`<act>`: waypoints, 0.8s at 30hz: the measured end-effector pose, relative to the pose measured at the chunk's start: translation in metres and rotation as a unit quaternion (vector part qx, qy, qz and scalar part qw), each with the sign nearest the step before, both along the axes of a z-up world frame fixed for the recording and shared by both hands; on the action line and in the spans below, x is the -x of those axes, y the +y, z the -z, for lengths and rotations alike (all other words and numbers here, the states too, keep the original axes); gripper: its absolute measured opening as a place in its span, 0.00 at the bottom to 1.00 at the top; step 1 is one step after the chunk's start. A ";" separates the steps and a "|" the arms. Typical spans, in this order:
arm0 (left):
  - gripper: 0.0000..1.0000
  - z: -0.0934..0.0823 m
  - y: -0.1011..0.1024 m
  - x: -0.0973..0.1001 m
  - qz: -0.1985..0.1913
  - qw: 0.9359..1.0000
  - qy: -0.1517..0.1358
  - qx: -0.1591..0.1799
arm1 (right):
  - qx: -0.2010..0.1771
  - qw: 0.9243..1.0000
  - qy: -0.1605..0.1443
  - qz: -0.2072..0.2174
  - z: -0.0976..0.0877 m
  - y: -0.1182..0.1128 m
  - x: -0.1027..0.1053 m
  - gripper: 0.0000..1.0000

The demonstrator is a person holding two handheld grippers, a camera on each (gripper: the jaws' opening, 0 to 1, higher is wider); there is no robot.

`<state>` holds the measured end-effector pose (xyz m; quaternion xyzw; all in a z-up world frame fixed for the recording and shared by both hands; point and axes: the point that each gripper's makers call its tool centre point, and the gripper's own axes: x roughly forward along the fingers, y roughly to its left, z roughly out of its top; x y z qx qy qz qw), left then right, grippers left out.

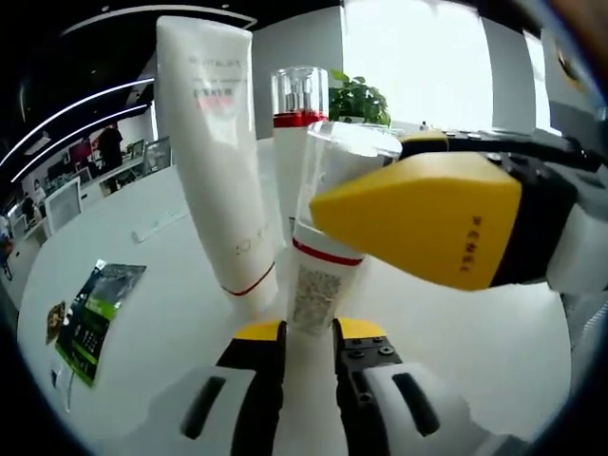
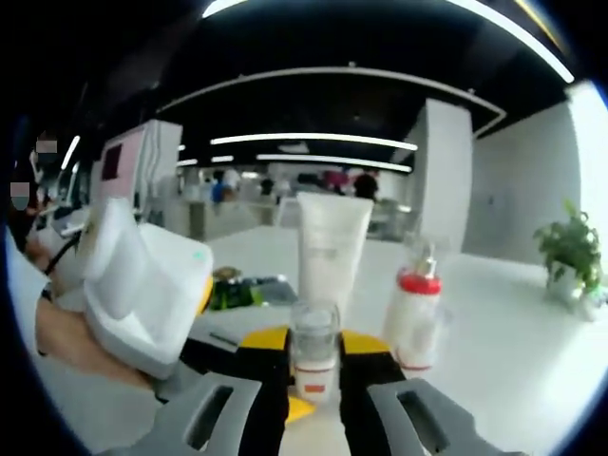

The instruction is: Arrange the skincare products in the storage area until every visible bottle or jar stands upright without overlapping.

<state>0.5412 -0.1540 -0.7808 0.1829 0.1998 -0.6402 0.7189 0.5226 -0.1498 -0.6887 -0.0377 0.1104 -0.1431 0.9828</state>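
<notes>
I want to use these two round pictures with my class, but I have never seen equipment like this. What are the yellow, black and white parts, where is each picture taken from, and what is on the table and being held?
There is no robot here. A person holds a two-jaw gripper in each hand, and a fisheye camera rides on each one, looking forward along its jaws.

In the left gripper view, the left gripper rises from the bottom, its jaws closed on a small white bottle with a clear cap and a red band. The yellow and black shape on the right is the right gripper, at the bottle's top.

The right gripper view shows the same small bottle between that gripper's jaws.

On the white table stand a tall white tube and a red-collared pump bottle. A green packet lies flat, and a potted plant stands further off.
</notes>
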 end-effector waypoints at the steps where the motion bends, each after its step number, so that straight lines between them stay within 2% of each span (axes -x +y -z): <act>1: 0.17 0.000 0.001 0.000 -0.001 1.000 0.002 -0.001 | 0.004 1.000 0.001 -0.002 0.000 0.001 0.000 0.13; 3: 0.16 0.000 0.003 0.001 -0.003 1.000 0.002 -0.003 | 0.007 1.000 0.003 -0.004 0.001 0.002 0.000 0.14; 5: 0.12 -0.001 0.005 0.002 -0.003 1.000 0.001 -0.004 | -0.009 1.000 0.006 -0.008 0.004 0.005 -0.001 0.20; 7: 0.10 -0.002 0.006 0.003 -0.002 1.000 -0.001 -0.002 | -0.010 1.000 0.003 -0.007 0.004 0.004 -0.001 0.24; 10: 0.11 -0.003 0.007 0.002 -0.004 1.000 -0.001 -0.001 | -0.016 1.000 0.007 -0.005 0.005 0.004 -0.001 0.20; 13: 0.10 -0.001 0.008 0.002 -0.005 1.000 0.000 -0.004 | -0.005 1.000 0.019 0.005 0.007 -0.001 0.000 0.15; 24: 0.10 0.000 0.004 0.016 0.003 1.000 0.005 -0.001 | -0.029 0.999 0.022 0.014 0.015 -0.004 0.011 0.15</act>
